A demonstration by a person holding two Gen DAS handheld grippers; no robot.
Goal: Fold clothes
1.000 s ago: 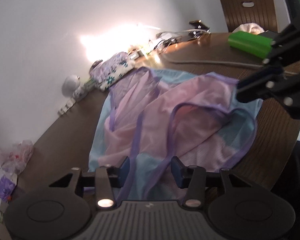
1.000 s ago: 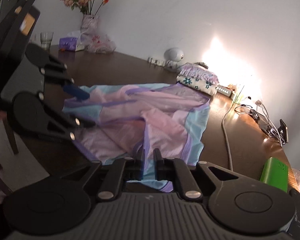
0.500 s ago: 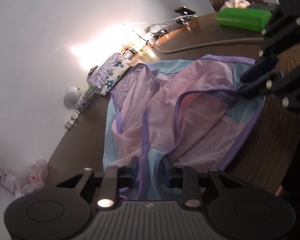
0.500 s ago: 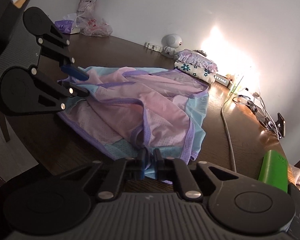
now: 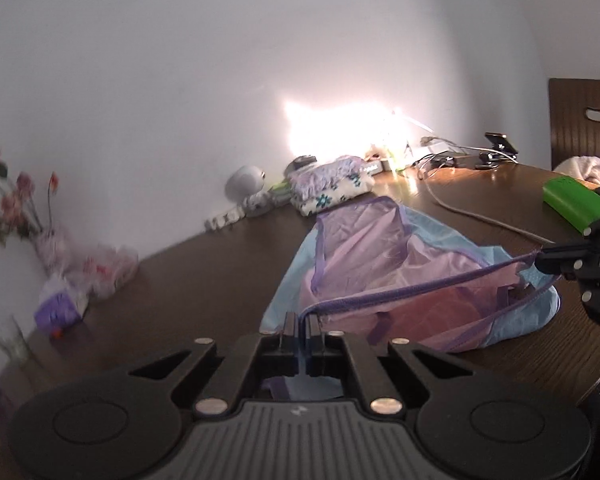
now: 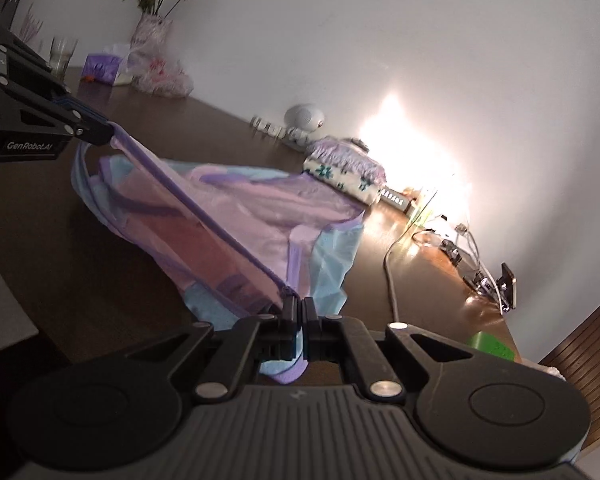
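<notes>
A thin pink and light-blue garment (image 5: 384,264) with purple trim lies on the dark wooden table (image 5: 188,280). My left gripper (image 5: 303,322) is shut on its purple-edged near corner. My right gripper (image 6: 301,307) is shut on the other near corner (image 6: 288,292). The purple hem (image 5: 420,286) stretches taut between the two grippers, lifted off the table. The far part of the garment (image 6: 260,200) still rests on the wood. In the left wrist view the right gripper (image 5: 548,262) shows at the right edge; in the right wrist view the left gripper (image 6: 100,132) shows at the left.
A folded floral cloth (image 5: 328,188) lies by the wall beyond the garment. A white round device (image 5: 244,184), cables (image 5: 480,216), a phone on a stand (image 5: 500,146) and a green box (image 5: 572,200) sit nearby. Flowers in a vase (image 6: 152,28), a glass (image 6: 62,56) and a chair (image 5: 584,120) stand at the table's ends.
Both grippers closed on the garment's near corners. The left one then rose and rolled, and the near hem lifted off the table and went taut between them.
</notes>
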